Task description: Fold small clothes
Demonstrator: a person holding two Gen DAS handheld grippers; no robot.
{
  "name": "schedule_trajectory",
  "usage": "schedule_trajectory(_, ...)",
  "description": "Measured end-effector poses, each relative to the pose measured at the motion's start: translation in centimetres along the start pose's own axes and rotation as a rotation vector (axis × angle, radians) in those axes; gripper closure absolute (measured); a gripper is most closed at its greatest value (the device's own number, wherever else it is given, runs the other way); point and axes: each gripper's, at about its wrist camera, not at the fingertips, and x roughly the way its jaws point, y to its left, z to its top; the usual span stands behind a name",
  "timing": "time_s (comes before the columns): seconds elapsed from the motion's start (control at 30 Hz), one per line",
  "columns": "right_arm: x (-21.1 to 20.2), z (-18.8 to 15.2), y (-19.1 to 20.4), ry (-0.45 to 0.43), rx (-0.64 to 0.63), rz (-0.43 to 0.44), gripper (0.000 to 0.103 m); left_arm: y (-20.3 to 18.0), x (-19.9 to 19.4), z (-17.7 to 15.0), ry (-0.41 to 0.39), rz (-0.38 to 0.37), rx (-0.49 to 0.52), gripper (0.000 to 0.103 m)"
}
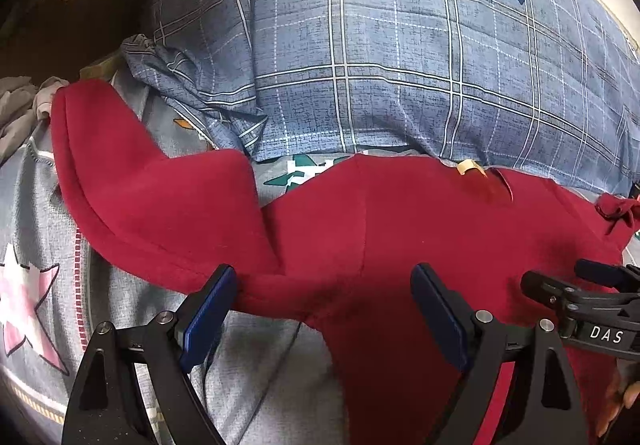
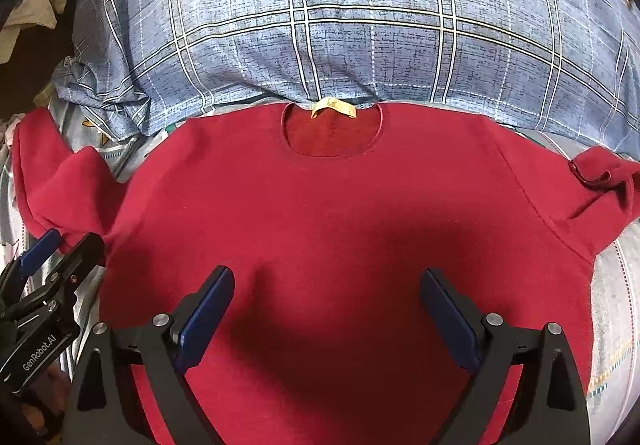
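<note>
The red sweater [image 2: 340,205] lies flat on the bed [image 2: 612,309]; the left gripper [image 1: 324,309] and the right gripper [image 2: 328,309] hover over it, jaws open.

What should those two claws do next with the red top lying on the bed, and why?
Probably the left gripper should close on the left sleeve and fold it across the body. The red top already lies spread flat, neckline by the plaid pillow, both sleeves sticking out sideways. Both grippers hover open over it, holding nothing, and the left one sits nearest that sleeve.
</note>
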Motion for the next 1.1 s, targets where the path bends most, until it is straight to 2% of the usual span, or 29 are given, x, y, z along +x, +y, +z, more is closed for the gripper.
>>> schedule_trajectory(0.77,0.4,0.3,2.5,0.01,-0.063,0.002,0.008,1.4,-0.7,0.1,0.004,-0.008,-0.042,0.015)
schedule_trajectory(0.87,0.2,0.3,2.6,0.009,-0.065,0.01,0.008,2.5,-1.7,-0.7,0.017,0.011,-0.062,0.015)
schedule_trajectory(0.97,-0.5,1.0,3.9,-0.008,-0.098,0.075,0.01,4.4,-2.9,-1.9,0.04,0.06,-0.098,0.017)
schedule_trajectory(1.03,-1.1,1.9,6.0,-0.023,-0.163,0.135,0.019,5.7,-3.8,-2.0,0.024,0.088,-0.13,0.021)
schedule_trajectory(1.1,-1.9,3.7,9.2,-0.039,-0.24,0.244,0.03,7.8,-4.9,-1.9,-0.004,0.131,-0.196,0.021)
